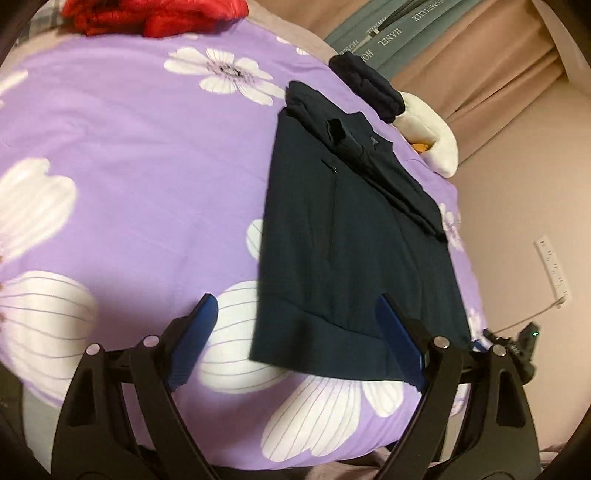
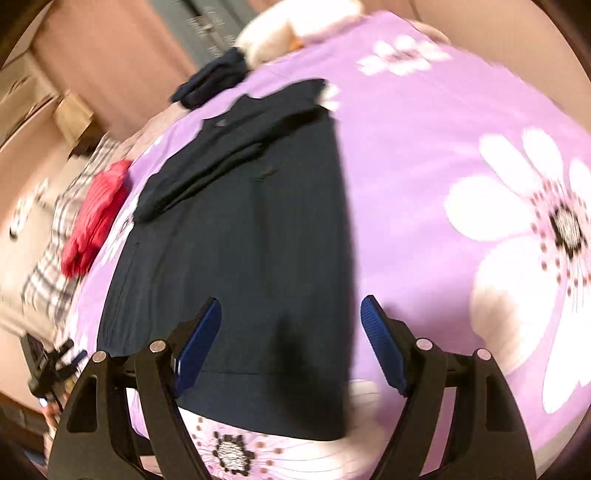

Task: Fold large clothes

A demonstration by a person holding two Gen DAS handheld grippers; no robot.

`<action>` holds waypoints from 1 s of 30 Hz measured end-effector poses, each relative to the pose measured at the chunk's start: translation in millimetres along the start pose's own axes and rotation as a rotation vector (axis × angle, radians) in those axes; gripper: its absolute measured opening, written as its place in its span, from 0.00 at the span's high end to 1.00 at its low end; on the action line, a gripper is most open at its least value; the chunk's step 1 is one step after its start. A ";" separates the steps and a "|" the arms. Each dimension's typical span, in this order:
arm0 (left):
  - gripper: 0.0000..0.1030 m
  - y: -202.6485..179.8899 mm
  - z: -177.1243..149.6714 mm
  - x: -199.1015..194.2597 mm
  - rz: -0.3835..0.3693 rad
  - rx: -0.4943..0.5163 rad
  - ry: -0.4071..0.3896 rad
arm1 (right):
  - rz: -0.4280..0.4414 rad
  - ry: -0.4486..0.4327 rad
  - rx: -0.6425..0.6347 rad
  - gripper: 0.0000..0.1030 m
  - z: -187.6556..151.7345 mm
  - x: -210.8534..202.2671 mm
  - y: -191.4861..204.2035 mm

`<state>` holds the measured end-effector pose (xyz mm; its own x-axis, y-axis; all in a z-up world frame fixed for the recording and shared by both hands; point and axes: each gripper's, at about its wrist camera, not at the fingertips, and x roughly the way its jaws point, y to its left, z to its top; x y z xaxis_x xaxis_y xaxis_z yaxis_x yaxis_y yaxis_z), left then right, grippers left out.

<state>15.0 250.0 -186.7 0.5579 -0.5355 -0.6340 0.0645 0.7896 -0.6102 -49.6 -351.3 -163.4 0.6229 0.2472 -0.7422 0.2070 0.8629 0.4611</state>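
A dark navy zip jacket (image 1: 351, 236) lies flat on a purple flowered bed cover (image 1: 129, 155), folded lengthwise into a long strip with a sleeve laid across its upper part. It also shows in the right wrist view (image 2: 251, 240). My left gripper (image 1: 295, 306) is open and empty, hovering above the jacket's lower hem. My right gripper (image 2: 291, 306) is open and empty above the hem end from the other side. The other gripper shows at the bed's edge in each view (image 1: 517, 343) (image 2: 51, 365).
A red garment (image 1: 147, 16) lies at the far side of the bed, also in the right wrist view (image 2: 96, 218). A small dark folded item (image 1: 365, 85) and a white plush toy (image 1: 428, 129) sit past the jacket's collar. Curtains (image 1: 498, 55) hang beyond the bed.
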 end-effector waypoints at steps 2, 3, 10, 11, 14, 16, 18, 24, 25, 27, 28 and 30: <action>0.14 -0.4 1.3 9.8 -0.015 -0.003 0.021 | 0.031 0.032 0.039 0.24 -1.4 8.0 -8.1; 0.14 -0.8 2.5 15.8 -0.021 -0.004 0.032 | 0.045 0.050 0.051 0.24 -0.8 12.3 -11.2; 0.14 -6.1 14.8 53.0 -0.028 0.005 0.074 | 0.090 0.117 0.006 0.24 8.4 41.7 4.2; 0.14 -7.3 17.0 56.4 -0.036 0.009 0.078 | 0.094 0.118 0.008 0.24 11.0 42.4 4.5; 0.14 -10.4 29.7 70.8 -0.056 0.021 0.102 | 0.112 0.122 0.012 0.24 24.0 54.2 7.3; 0.14 -14.3 38.1 79.2 -0.068 0.035 0.127 | 0.128 0.130 0.007 0.23 32.9 62.1 9.7; 0.14 -18.3 47.0 87.8 -0.082 0.041 0.148 | 0.142 0.136 0.008 0.23 41.0 69.4 11.2; 0.14 -23.8 61.8 104.5 -0.109 0.021 0.162 | 0.186 0.137 0.043 0.23 62.1 90.6 14.4; 0.14 -24.1 63.2 106.2 -0.118 0.014 0.161 | 0.194 0.137 0.051 0.23 65.3 93.7 14.9; 0.14 -23.4 62.6 107.7 -0.147 -0.004 0.163 | 0.212 0.139 0.067 0.23 69.9 97.5 14.6; 0.14 -23.0 62.3 108.5 -0.156 -0.008 0.164 | 0.227 0.143 0.080 0.23 71.4 99.6 13.9; 0.14 -23.6 57.9 107.0 -0.192 -0.009 0.178 | 0.259 0.159 0.091 0.23 72.0 102.5 14.0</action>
<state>121.1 191.4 -212.7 0.3815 -0.7206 -0.5790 0.1473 0.6658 -0.7315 71.4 -345.6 -198.0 0.5394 0.5255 -0.6580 0.1281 0.7211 0.6809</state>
